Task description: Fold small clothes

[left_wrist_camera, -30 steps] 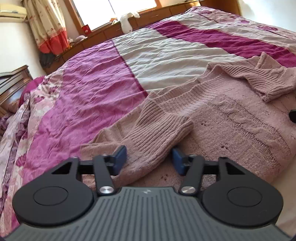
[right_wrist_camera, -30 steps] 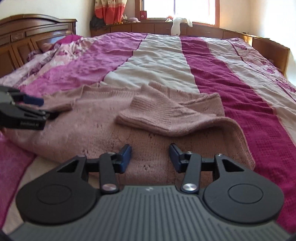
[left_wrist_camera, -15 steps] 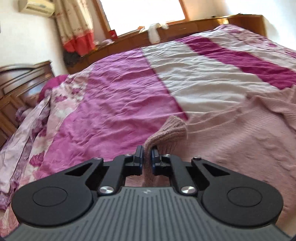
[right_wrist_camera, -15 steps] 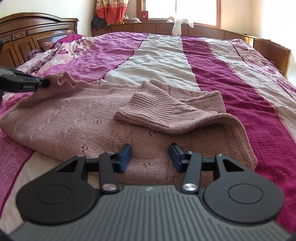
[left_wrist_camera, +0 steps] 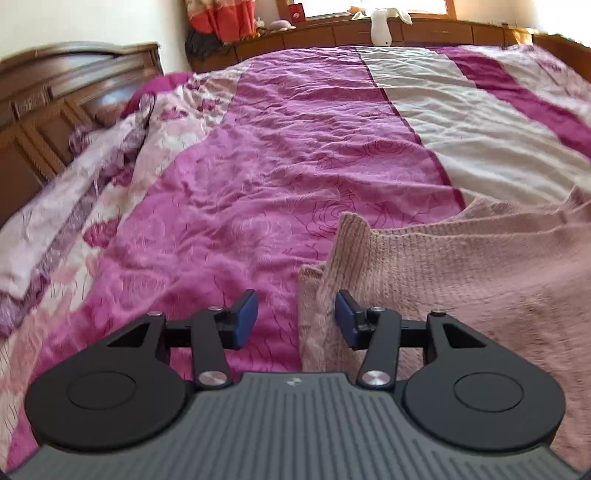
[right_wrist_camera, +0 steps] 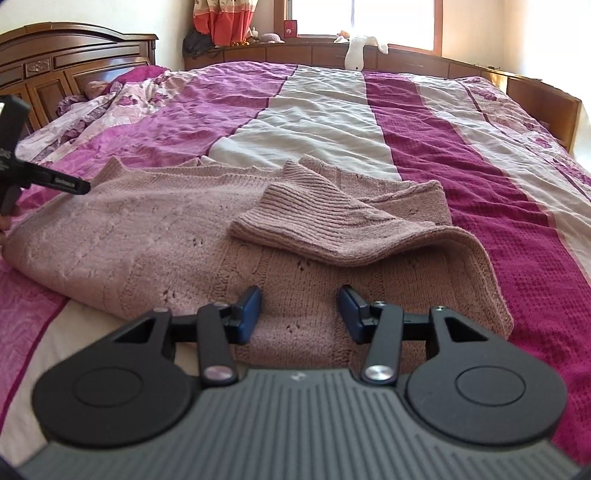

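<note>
Dusty-pink knitted sweater (right_wrist_camera: pixel 207 236) lies on the magenta-and-cream striped bedspread (right_wrist_camera: pixel 325 110), one sleeve folded across its body. Left gripper (left_wrist_camera: pixel 295 319): jaws wide, sweater's edge standing between them. Right gripper (right_wrist_camera: pixel 298 314): jaws wide, above hem.

Bedspread (right_wrist_camera: pixel 325 122): magenta, cream and maroon stripes, wrinkled
Headboard (right_wrist_camera: pixel 55 70): dark carved wood, at left
Curtain (right_wrist_camera: pixel 221 20): orange-red, beside the window
Plush toy (right_wrist_camera: pixel 356 51): white, on the far ledge

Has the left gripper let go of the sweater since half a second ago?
Yes. The left gripper now stands open, sweater edge loose between its fingers. In the right wrist view it sits lower against the headboard than before.
</note>
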The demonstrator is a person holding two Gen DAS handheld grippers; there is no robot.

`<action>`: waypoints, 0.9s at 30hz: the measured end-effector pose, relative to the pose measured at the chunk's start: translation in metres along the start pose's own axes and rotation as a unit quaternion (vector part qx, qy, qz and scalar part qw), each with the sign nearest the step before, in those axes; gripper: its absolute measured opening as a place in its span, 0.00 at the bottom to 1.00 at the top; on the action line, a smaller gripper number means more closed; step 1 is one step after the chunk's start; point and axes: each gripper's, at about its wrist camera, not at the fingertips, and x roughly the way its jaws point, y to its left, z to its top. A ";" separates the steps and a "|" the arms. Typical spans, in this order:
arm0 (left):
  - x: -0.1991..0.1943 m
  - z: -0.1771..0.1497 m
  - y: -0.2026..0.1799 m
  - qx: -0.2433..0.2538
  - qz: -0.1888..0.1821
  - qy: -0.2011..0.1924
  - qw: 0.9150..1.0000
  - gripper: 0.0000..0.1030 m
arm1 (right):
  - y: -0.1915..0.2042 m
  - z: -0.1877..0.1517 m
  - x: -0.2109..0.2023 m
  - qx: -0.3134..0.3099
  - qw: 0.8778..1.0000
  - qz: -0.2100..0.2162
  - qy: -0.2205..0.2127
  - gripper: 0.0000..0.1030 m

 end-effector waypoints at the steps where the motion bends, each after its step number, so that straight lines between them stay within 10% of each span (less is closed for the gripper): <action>1: -0.006 0.000 0.001 -0.004 -0.007 0.000 1.000 0.53 | 0.000 0.002 -0.001 -0.002 1.000 0.001 0.002 0.48; 14: -0.083 -0.032 -0.029 -0.036 -0.092 0.054 0.994 0.60 | -0.005 0.025 -0.017 -0.108 0.993 -0.012 -0.033 0.48; 23: -0.085 -0.046 -0.053 -0.009 -0.079 0.057 0.995 0.60 | 0.006 0.030 0.013 -0.235 0.972 0.017 -0.013 0.46; 25: -0.082 -0.046 -0.053 -0.009 -0.078 0.060 0.995 0.60 | 0.004 0.033 0.016 -0.234 0.972 0.022 -0.011 0.08; 27: -0.082 -0.045 -0.052 -0.009 -0.077 0.060 0.995 0.61 | 0.000 0.039 0.015 -0.226 0.974 0.022 -0.020 0.10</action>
